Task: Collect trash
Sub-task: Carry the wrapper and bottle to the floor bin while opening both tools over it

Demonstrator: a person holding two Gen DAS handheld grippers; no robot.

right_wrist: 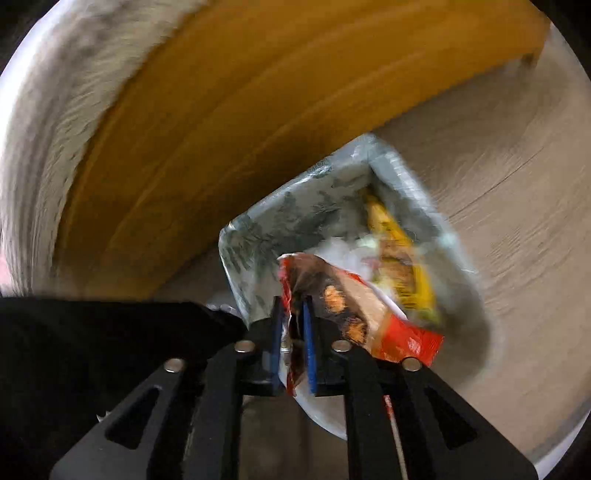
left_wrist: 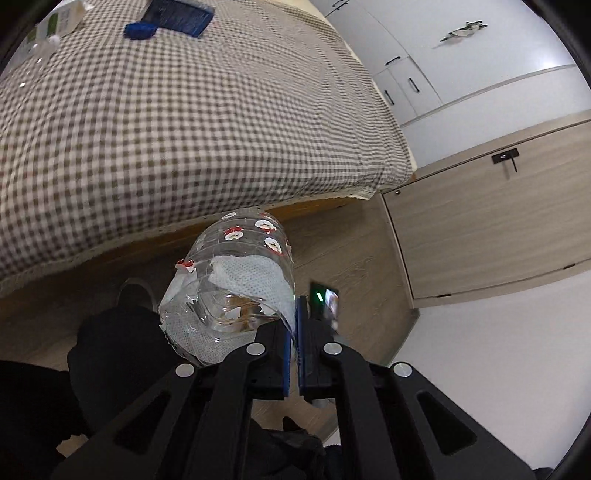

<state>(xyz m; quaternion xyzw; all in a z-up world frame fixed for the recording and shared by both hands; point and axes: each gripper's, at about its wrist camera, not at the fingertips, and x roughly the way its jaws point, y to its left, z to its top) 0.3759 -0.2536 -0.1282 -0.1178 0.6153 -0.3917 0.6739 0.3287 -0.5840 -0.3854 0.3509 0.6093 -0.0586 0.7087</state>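
Left gripper (left_wrist: 293, 325): we have its blue pads nearly closed, pinching the thin cut wall of a clear plastic bottle printed with small red-and-white faces (left_wrist: 236, 288), which hangs out toward 11 o'clock from the fingers
Bottle contents: a white dotted tissue (left_wrist: 255, 277) is stuffed inside, pressed against the wall
Bottle handling: we judge it light and springy, with a slick wall that could buckle or slide; the cut rim is the workable hold, and it looks jagged
Right gripper (right_wrist: 293, 321): we have it closed down on the crumpled top edge of a red-and-brown foil snack wrapper (right_wrist: 354, 317), the rest trailing toward 3 o'clock
Wrapper handling: we judge it nearly weightless, limp and slippery, so a bunched fold holds better than a single flat layer
Bin: a pale leaf-patterned square plastic waste bin (right_wrist: 266, 236) sits at 12 o'clock just beyond the wrapper, a yellow packet (right_wrist: 402, 258) already inside; the view is blurred
Left on the bed: a white carton (left_wrist: 55, 22) and a dark blue pouch (left_wrist: 177, 16) lie on the brown gingham bedcover (left_wrist: 166, 122) at 11 o'clock, well apart from us
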